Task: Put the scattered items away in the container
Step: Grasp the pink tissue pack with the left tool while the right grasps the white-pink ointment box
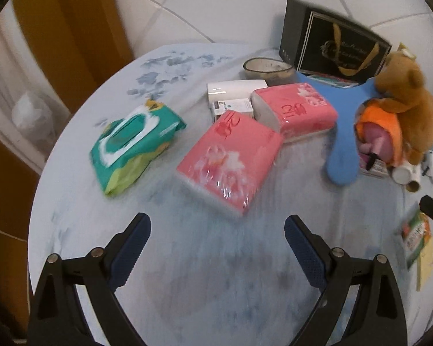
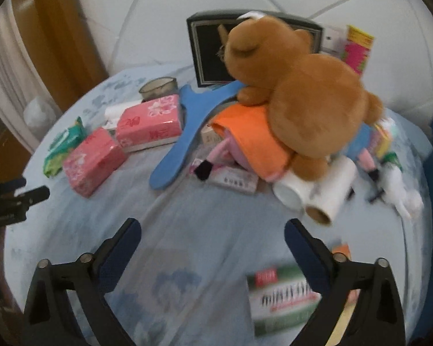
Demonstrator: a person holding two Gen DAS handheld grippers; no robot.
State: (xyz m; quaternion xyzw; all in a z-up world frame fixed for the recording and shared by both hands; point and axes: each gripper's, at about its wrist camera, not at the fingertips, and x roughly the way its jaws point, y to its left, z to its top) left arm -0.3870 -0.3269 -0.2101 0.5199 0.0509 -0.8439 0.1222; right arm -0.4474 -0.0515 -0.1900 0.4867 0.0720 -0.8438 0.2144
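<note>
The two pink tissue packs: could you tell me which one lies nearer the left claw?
The pink tissue pack just ahead of the open left claw; the other pink pack sits farther back, beside the blue paddle-shaped item.

The left wrist camera looked forward and down between its open fingers at the near pink tissue pack [image 1: 231, 164], the green wipes pack [image 1: 132, 144] to its left. The right wrist camera looked likewise from further right, nearest the brown plush bear [image 2: 300, 106]. Both shared the black gift bag [image 1: 332, 49] behind.
</note>
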